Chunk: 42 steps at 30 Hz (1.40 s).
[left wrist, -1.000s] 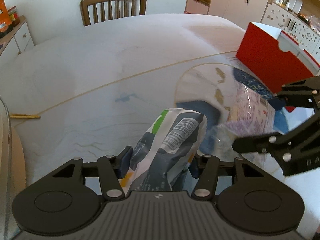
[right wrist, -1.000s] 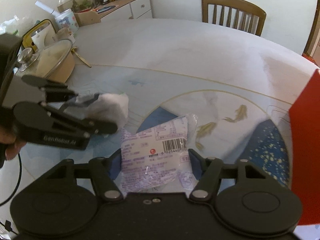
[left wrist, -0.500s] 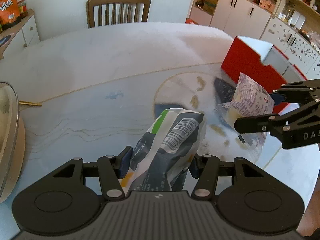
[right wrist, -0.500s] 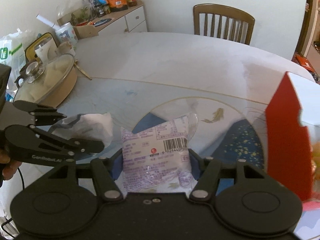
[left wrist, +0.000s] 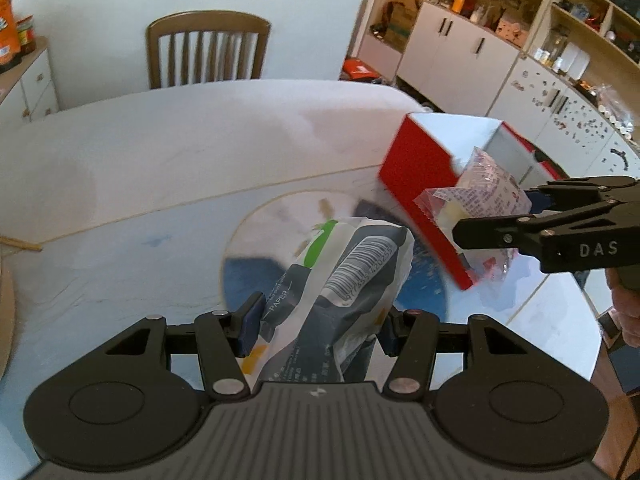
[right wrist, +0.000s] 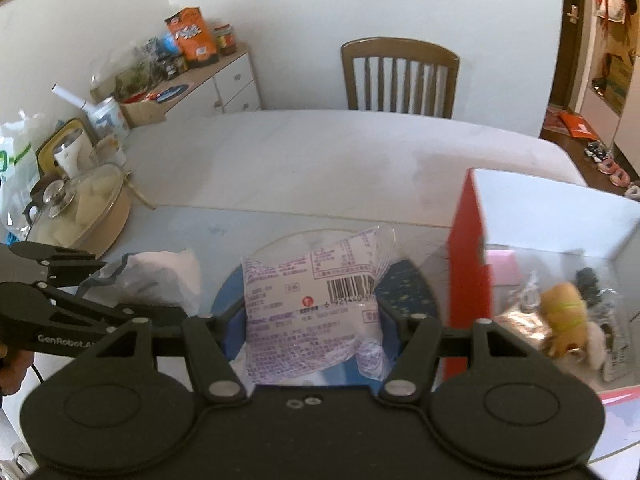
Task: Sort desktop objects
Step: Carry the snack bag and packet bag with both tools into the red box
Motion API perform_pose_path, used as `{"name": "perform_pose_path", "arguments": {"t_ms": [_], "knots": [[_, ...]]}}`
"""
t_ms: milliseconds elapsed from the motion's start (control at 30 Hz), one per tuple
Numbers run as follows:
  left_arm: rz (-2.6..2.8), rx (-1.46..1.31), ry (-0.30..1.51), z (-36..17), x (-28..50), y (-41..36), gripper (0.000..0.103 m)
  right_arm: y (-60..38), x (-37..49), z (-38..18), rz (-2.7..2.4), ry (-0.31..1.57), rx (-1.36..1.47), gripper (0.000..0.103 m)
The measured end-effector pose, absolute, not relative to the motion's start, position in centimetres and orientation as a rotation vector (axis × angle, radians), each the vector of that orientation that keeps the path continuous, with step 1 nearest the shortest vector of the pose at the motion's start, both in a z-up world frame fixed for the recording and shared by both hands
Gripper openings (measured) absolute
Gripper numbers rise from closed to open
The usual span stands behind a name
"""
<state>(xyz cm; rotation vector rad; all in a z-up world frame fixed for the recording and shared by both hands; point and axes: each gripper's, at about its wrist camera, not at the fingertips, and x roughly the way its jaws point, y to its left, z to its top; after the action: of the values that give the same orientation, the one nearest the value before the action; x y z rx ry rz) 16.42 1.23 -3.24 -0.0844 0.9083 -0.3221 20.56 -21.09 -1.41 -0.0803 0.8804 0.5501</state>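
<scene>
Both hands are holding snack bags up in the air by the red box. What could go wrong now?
1. The clear snack packet, gripped by the right hand-held gripper, hangs close to the red box wall and might bump it.
2. The tissue pack in the left hand-held gripper is soft and crumpled, so it could slip out.
3. The box already holds things, so the packet may not settle in.

Tissue pack [left wrist: 352,276]: grey-white, green stripe, black barcode. Snack bag [right wrist: 312,304]: clear with purple print, red dot. Box [left wrist: 420,184]: red outside, white inside; table [left wrist: 160,184]: white marble, blue disc.
</scene>
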Motion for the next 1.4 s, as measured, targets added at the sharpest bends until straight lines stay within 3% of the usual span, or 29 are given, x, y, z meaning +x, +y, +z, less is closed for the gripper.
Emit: {"name": "perform_pose_path", "arguments": {"t_ms": [733, 1400], "knots": [[-0.404, -0.031, 0.84, -0.3, 20.6, -12.9, 0.055, -33.5, 23.6, 0.2, 0.472, 0.829, -0.034, 0.063], [-0.431, 0.134, 0.842, -2.5, 26.4, -24.5, 0.055, -42.4, 28.2, -2.1, 0.389, 0.859, -0.02, 0.063]]}}
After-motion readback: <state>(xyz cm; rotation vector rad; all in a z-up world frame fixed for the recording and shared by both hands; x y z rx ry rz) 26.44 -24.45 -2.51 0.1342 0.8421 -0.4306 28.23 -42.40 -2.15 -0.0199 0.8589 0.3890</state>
